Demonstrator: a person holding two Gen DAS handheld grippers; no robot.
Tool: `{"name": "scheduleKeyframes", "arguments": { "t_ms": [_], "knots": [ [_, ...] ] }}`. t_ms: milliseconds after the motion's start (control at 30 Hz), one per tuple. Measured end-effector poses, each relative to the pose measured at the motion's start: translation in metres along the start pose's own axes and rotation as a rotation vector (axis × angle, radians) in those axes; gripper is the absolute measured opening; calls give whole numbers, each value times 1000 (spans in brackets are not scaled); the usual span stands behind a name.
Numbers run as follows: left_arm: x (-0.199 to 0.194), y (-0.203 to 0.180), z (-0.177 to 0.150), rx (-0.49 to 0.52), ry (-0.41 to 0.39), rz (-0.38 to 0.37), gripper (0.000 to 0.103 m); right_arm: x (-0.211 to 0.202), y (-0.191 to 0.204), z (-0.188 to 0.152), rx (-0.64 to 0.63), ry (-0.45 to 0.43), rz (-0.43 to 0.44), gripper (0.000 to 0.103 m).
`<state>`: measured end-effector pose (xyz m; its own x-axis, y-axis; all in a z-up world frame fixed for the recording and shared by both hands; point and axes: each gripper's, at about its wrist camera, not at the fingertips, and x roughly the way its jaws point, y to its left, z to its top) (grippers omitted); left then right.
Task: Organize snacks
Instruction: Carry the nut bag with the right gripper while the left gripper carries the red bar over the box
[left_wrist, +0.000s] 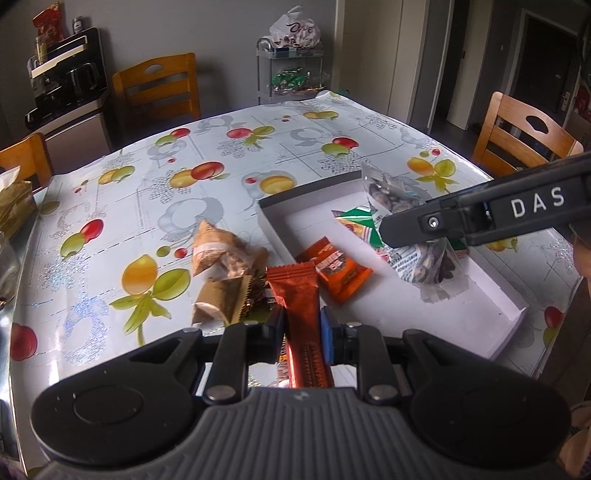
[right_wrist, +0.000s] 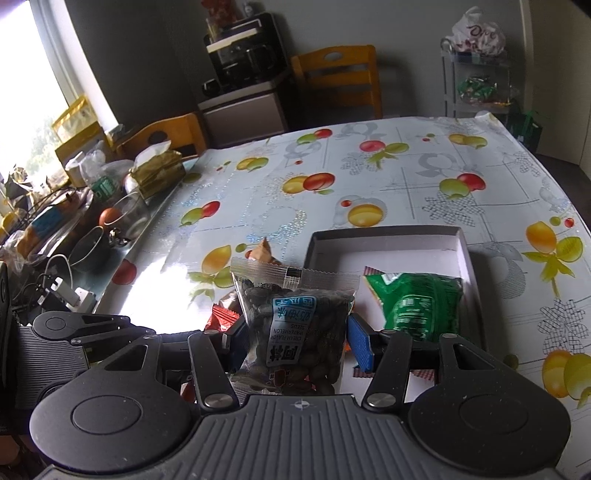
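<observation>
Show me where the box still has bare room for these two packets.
The box is bare along its far wall and in the far left corner, beyond the green packet. Its near right end looks bare in the left view. It is crowded at the near left rim, around the orange packet and brown packets.

Tablecloth (left_wrist: 221, 155): white, printed with fruit, covering the table.
Chairs: a wooden chair (left_wrist: 159, 88) at the far side.
Coffee machine (right_wrist: 243, 48): black, on a cabinet by the wall.
Tissue box (right_wrist: 159, 170): at the table's cluttered edge.
Wire rack (right_wrist: 476, 85): holds bags.
</observation>
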<state>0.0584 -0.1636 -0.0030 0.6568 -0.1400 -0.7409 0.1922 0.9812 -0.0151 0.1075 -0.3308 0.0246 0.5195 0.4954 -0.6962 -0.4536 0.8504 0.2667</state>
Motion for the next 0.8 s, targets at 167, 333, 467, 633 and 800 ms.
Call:
{"name": "scheduleKeyframes", "arguments": {
  "t_ms": [167,333,467,633,800],
  "knots": [
    [5,-11,5,25,-1,-26,18,-4,-13,-3,26,-3,-21,55],
    [12,-23,10,48,-1,-52,18,-9,-27,-6,48,-5,-44,55],
    [17,-33,14,65,2,-75,18,-12,-37,-8,62,-1,-65,55],
    [27,-46,17,84,20,-103,18,-11,-55,-16,96,27,-95,55],
    [38,-60,17,106,43,-123,18,-9,-72,-25,133,60,-113,55]
  ]
}}
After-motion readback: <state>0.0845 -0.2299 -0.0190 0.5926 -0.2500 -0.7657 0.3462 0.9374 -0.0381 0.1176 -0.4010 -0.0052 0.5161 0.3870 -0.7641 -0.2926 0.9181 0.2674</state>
